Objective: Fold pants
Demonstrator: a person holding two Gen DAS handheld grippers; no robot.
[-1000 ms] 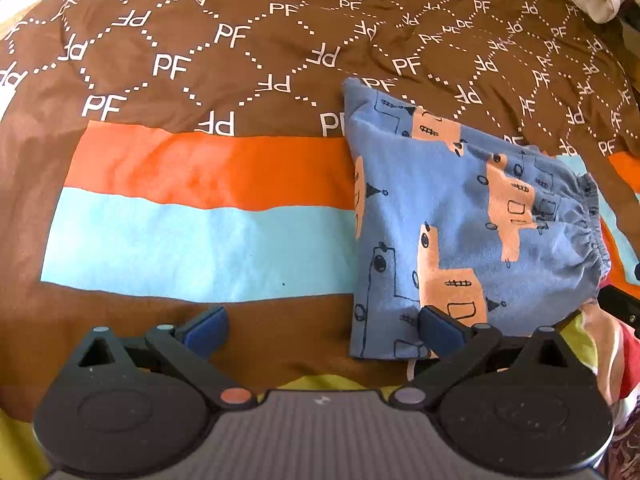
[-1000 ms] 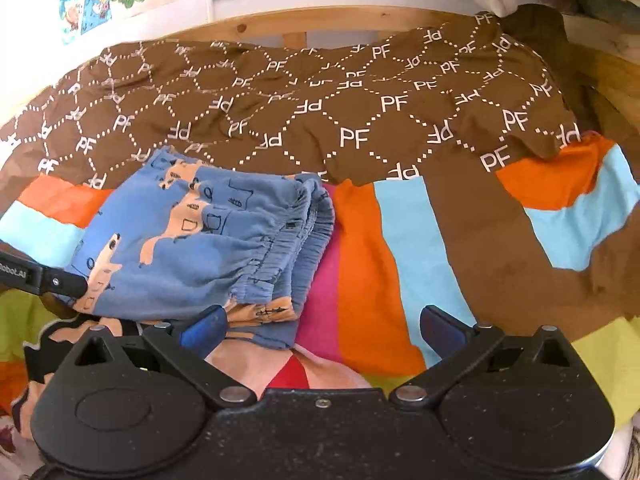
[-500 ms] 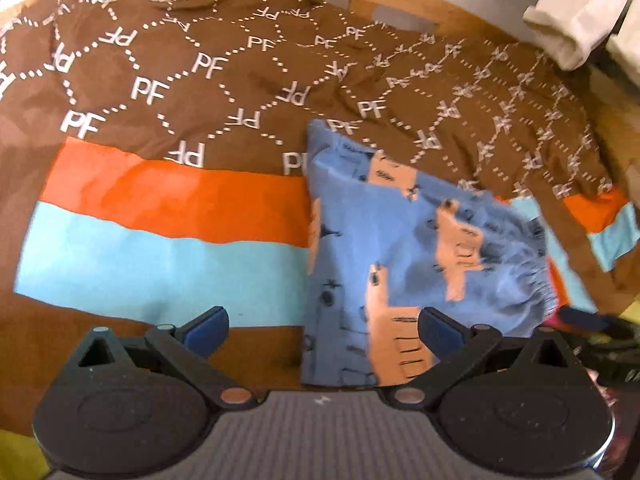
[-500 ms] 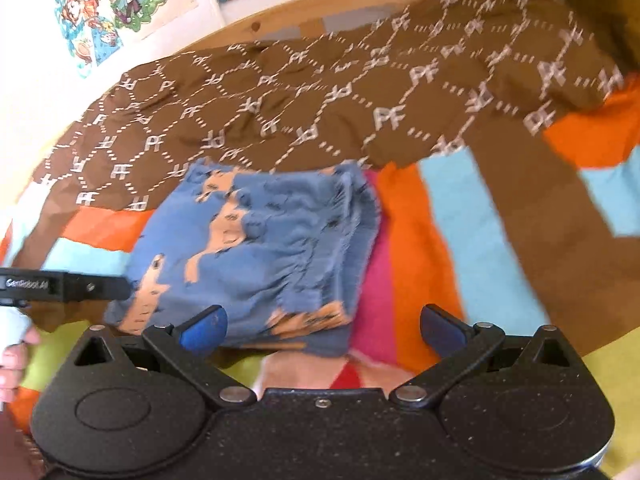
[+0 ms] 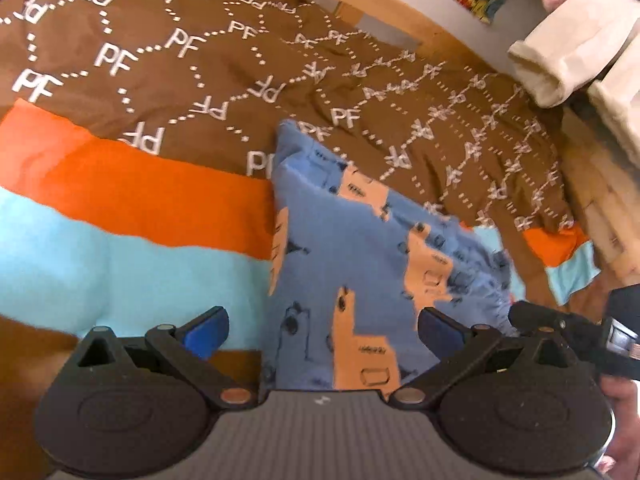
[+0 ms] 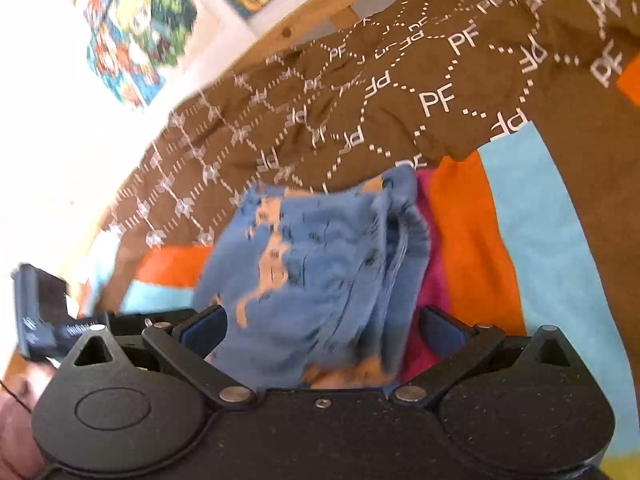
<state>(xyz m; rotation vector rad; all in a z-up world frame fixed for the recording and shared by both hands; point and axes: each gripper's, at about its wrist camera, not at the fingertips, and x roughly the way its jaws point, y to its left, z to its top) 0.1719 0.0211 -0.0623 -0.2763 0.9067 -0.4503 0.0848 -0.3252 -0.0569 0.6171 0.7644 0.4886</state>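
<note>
The folded blue pants with orange animal prints lie on the bedspread, waistband to the right. They also show in the right wrist view, blurred. My left gripper is open and empty, above the pants' near left corner. My right gripper is open and empty, above the pants' near waistband end. Each gripper shows at the edge of the other's view: the right one, the left one.
The brown, orange and light blue bedspread covers the bed. A wooden bed frame runs along the back. Cream folded cloth lies at the far right. Colourful posters hang on the white wall.
Both grippers have lifted and drawn back from the pants and tilted, so the views swing up toward the headboard and wall. The pants stay folded in place. Both stay open.
</note>
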